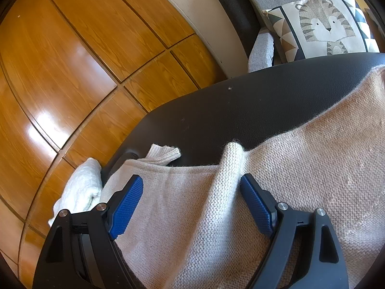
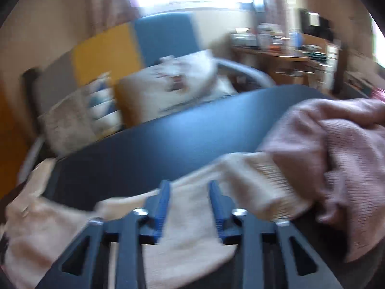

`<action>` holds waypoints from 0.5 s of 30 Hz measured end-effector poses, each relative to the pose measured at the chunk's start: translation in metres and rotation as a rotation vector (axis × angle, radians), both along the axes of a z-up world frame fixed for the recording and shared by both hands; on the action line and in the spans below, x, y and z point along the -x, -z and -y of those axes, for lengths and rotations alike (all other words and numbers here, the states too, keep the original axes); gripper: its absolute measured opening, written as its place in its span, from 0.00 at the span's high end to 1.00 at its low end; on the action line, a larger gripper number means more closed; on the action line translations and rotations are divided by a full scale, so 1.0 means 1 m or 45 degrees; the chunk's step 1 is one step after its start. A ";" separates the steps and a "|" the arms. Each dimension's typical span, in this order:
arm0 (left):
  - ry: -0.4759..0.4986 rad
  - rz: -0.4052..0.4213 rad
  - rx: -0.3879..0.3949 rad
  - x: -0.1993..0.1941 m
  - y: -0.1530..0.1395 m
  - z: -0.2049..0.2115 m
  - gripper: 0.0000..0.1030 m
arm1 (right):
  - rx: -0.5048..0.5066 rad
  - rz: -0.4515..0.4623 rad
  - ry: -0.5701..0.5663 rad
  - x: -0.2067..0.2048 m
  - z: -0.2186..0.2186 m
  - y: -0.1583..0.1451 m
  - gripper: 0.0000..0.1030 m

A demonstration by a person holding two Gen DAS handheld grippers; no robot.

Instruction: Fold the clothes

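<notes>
Left wrist view: the beige sweater (image 1: 240, 204) is lying on the dark desk (image 1: 240, 110), lower right of the frame; the left claw (image 1: 192, 187) is being kept wide over it, gripping nothing, likely readying a grasp. In the right wrist view, the right claw (image 2: 189, 187) is being held narrowly open above a sleeve (image 2: 216, 180), its grip unclear through blur.

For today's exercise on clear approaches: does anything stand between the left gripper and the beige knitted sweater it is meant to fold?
Nothing visible does. The left gripper hangs open directly over the beige knitted sweater lying on the dark table; only a raised fold of the sweater itself lies between the blue fingers.
</notes>
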State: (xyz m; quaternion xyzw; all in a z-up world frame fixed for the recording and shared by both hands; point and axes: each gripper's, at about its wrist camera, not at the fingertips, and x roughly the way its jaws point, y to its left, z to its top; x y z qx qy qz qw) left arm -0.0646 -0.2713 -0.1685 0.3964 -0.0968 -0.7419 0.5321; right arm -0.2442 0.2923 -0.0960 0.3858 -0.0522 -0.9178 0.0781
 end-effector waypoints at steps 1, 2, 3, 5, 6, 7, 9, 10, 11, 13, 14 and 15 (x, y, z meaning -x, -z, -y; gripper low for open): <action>0.000 -0.001 -0.002 0.000 0.000 0.000 0.17 | 0.001 0.018 -0.073 -0.002 0.018 0.000 0.78; 0.000 -0.002 -0.006 0.000 0.000 0.001 0.17 | -0.012 0.043 -0.136 -0.003 0.036 0.001 0.78; 0.000 -0.003 -0.009 0.000 0.000 0.001 0.17 | -0.038 0.079 -0.171 -0.004 0.051 0.006 0.78; 0.001 -0.006 -0.013 -0.001 0.000 0.001 0.17 | -0.127 0.188 -0.221 -0.001 0.082 0.026 0.78; 0.001 -0.007 -0.015 -0.001 0.000 0.002 0.17 | -0.183 0.241 -0.215 0.002 0.090 0.038 0.78; 0.001 -0.008 -0.016 -0.001 0.000 0.002 0.17 | -0.243 0.247 -0.189 0.004 0.093 0.045 0.80; 0.003 -0.008 -0.014 -0.001 0.001 0.003 0.17 | -0.365 0.161 -0.106 0.005 0.095 0.048 0.79; 0.003 -0.008 -0.012 -0.001 0.001 0.004 0.17 | -0.419 0.141 -0.059 0.007 0.094 0.050 0.76; 0.003 -0.008 -0.011 -0.001 0.001 0.004 0.17 | -0.444 0.130 -0.027 0.009 0.092 0.051 0.73; 0.002 -0.009 -0.009 -0.001 0.002 0.004 0.17 | -0.399 0.138 -0.009 0.011 0.088 0.051 0.73; 0.002 -0.008 -0.009 -0.001 0.002 0.004 0.17 | -0.387 0.151 -0.002 0.013 0.087 0.051 0.73; 0.002 -0.010 -0.010 -0.001 0.003 0.003 0.17 | -0.389 0.180 0.003 0.015 0.089 0.049 0.72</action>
